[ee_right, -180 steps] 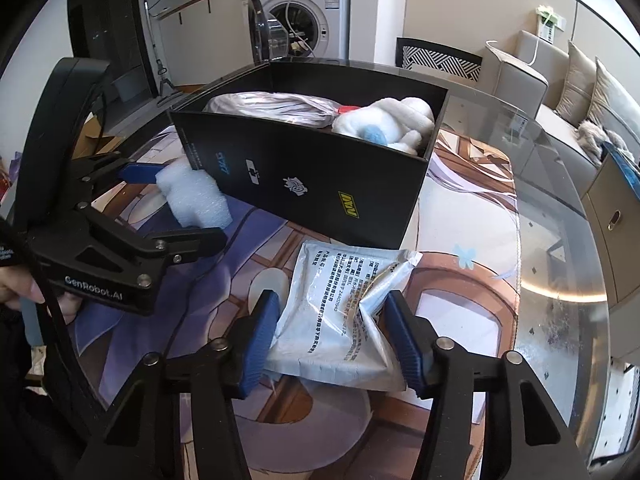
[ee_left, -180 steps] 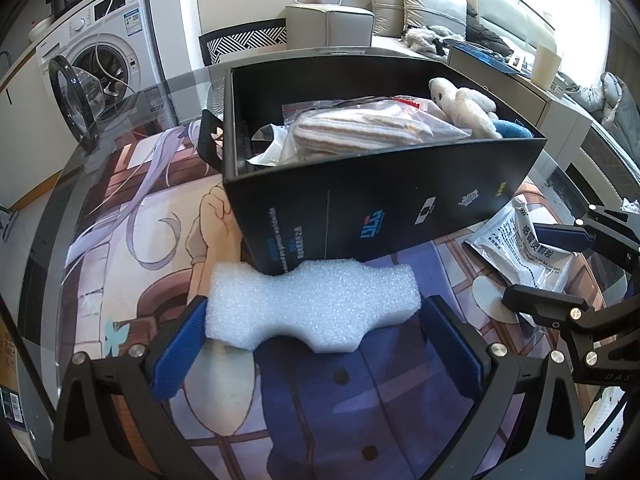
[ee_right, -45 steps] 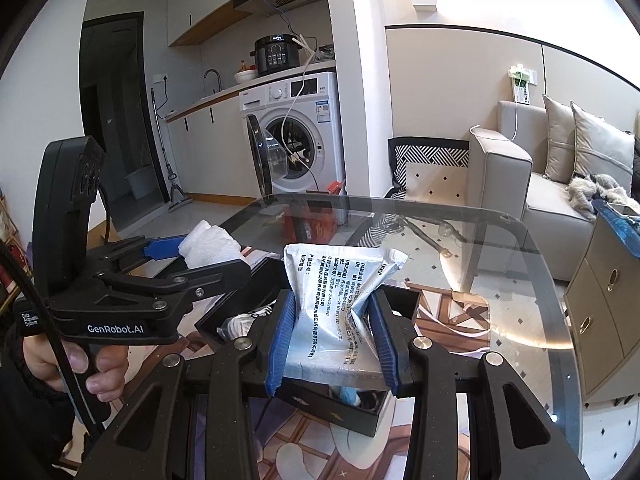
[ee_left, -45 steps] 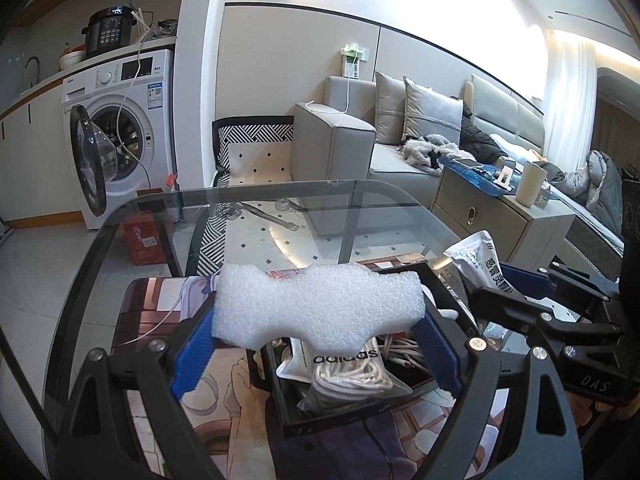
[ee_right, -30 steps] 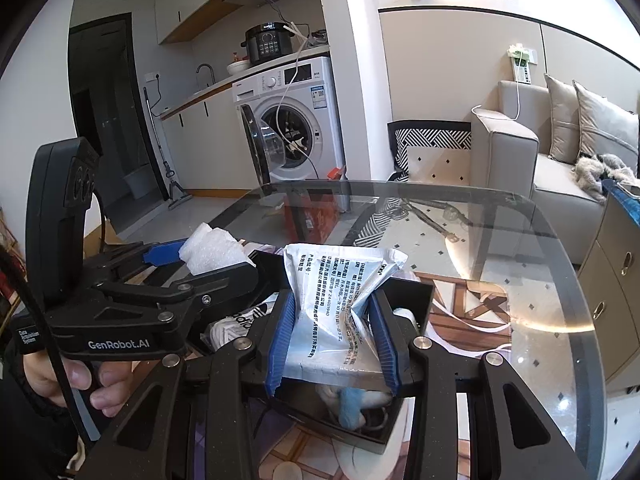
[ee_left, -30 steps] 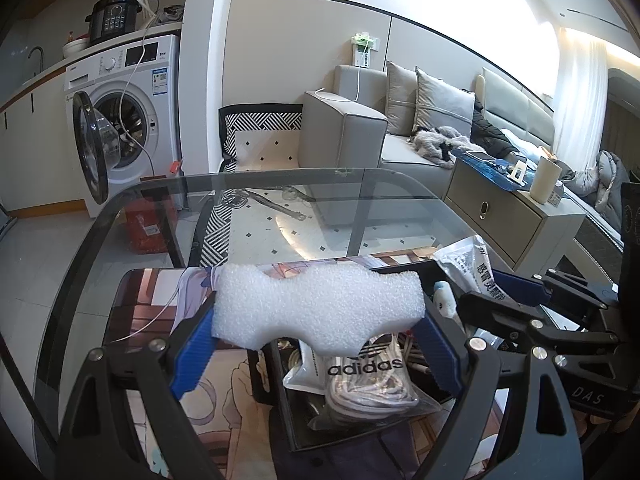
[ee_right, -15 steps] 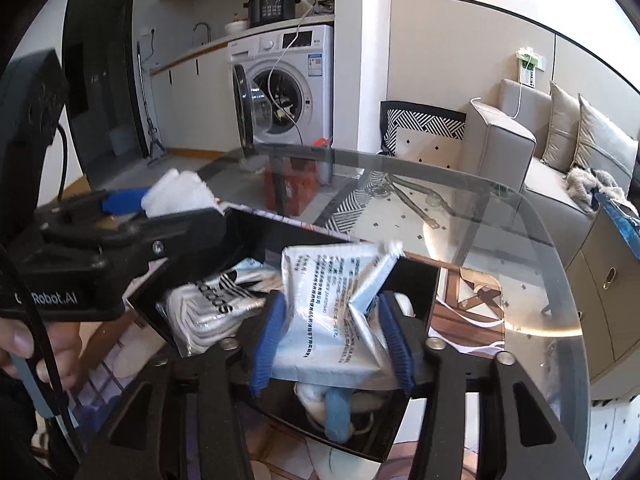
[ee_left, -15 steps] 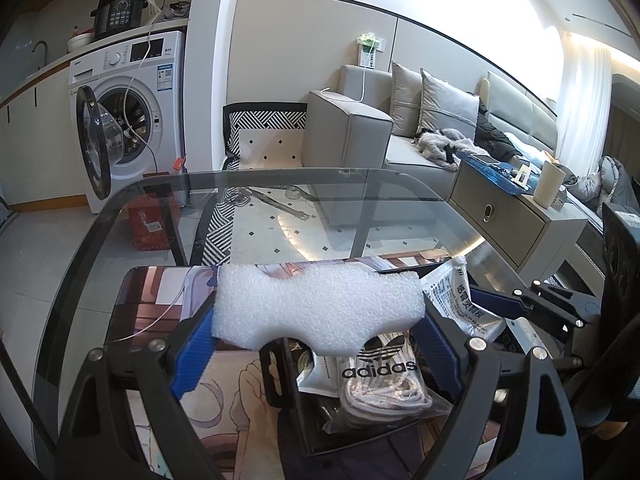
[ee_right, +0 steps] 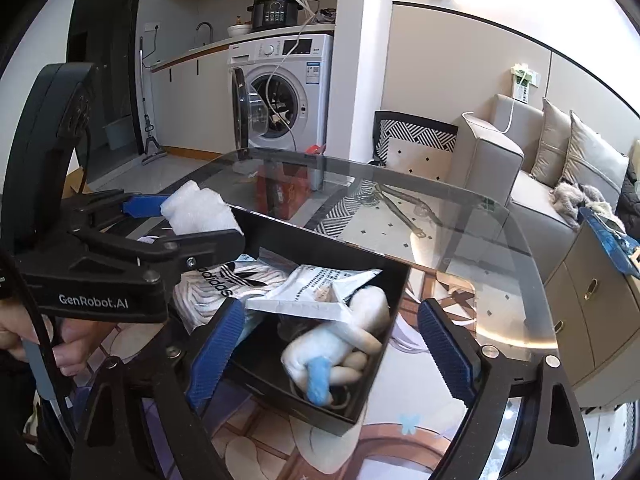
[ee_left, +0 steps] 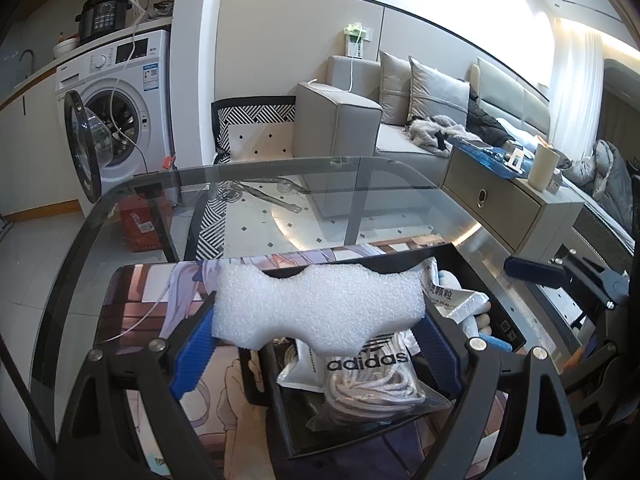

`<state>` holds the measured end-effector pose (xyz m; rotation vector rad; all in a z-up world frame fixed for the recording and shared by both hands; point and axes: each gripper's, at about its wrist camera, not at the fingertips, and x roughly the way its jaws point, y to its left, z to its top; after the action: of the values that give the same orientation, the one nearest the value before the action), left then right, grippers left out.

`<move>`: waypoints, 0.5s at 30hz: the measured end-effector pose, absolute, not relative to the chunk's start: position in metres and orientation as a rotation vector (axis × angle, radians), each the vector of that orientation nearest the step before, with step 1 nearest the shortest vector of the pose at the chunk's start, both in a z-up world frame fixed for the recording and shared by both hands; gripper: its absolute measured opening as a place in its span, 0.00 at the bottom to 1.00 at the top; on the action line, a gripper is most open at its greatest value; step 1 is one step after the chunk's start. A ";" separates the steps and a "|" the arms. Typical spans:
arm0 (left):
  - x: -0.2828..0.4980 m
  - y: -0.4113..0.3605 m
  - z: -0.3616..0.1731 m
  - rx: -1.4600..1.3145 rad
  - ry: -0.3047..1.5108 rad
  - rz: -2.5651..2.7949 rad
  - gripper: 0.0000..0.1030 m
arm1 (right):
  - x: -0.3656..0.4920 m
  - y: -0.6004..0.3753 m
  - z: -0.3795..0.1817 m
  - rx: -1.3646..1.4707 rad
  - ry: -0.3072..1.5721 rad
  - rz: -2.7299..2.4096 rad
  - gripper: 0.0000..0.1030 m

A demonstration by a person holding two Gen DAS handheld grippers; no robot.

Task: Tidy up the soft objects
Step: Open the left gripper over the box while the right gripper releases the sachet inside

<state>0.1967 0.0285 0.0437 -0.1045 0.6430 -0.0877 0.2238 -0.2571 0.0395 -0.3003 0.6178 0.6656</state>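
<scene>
My left gripper [ee_left: 316, 340] is shut on a white foam block [ee_left: 318, 307] and holds it above the black box [ee_left: 508, 322]. The foam also shows in the right wrist view [ee_right: 198, 214]. My right gripper [ee_right: 334, 350] is open and empty above the box [ee_right: 396, 300]. A silver printed pouch [ee_right: 320, 290] lies loose in the box, on a white and blue plush toy [ee_right: 340, 350] and beside an adidas bag of rope [ee_right: 224, 284]. The pouch [ee_left: 452, 298] and the adidas bag [ee_left: 360, 376] show in the left wrist view too.
The box stands on an illustrated mat [ee_left: 136, 304] on a glass table [ee_right: 480, 240]. A washing machine [ee_right: 280, 92] with its door open, a patterned chair [ee_left: 252, 128], a grey sofa [ee_left: 360, 120] and a side cabinet [ee_right: 600, 288] stand beyond the table.
My right gripper has opened and let go of the silver pouch, which now lies in the box. My left gripper still holds the foam block over the box.
</scene>
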 end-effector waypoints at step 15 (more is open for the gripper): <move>0.180 0.019 0.049 -0.057 0.645 -0.113 1.00 | 0.204 -0.279 0.044 -0.275 0.599 0.650 0.99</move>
<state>0.1802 0.0189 0.0492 -0.0568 0.6455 -0.1134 0.2041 -0.2789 0.0440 -0.2750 0.5991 0.6500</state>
